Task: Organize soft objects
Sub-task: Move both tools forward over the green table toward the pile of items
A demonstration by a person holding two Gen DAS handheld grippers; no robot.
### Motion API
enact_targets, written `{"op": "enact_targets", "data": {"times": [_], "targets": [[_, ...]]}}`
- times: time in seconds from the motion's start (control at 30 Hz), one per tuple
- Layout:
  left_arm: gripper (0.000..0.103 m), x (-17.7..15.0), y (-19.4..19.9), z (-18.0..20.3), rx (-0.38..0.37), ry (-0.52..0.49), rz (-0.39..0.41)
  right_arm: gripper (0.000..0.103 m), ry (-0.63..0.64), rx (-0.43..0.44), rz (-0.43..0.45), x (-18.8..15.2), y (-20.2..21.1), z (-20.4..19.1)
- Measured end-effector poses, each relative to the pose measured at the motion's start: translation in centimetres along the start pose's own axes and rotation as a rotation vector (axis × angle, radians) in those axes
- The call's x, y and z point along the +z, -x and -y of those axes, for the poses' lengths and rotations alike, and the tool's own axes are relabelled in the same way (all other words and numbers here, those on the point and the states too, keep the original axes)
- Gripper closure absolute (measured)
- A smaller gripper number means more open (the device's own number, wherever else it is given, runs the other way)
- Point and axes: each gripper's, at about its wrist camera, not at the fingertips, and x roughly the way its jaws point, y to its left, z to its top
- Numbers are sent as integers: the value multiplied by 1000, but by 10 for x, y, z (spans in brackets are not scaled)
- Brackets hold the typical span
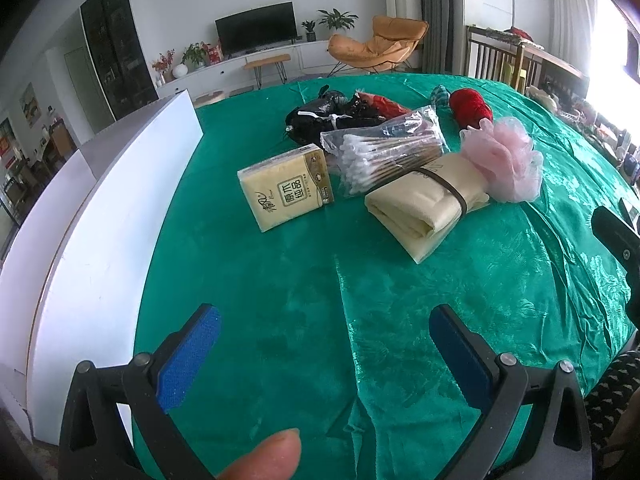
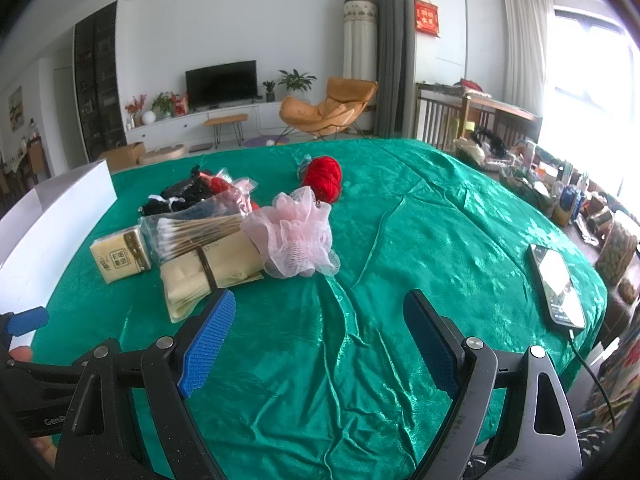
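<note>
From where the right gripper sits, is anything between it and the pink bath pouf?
Nothing visible. Only bare green cloth lies between the open right gripper and the pink bath pouf. The folded cream cloth lies left of that path.

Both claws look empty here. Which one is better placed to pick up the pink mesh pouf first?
Right, probably. The right claw is open and the pink mesh pouf lies nearly straight ahead of it. From the open left claw, the pouf sits far off to the right, beyond the folded cream cloth.
</note>
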Motion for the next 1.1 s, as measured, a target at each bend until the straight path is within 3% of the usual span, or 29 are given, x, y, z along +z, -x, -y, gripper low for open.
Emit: {"op": "enact_targets", "data": {"times": [1.1], "targets": [[0, -4, -6, -4, 7, 8, -21, 15, -2, 1, -1, 0, 0, 1]]}}
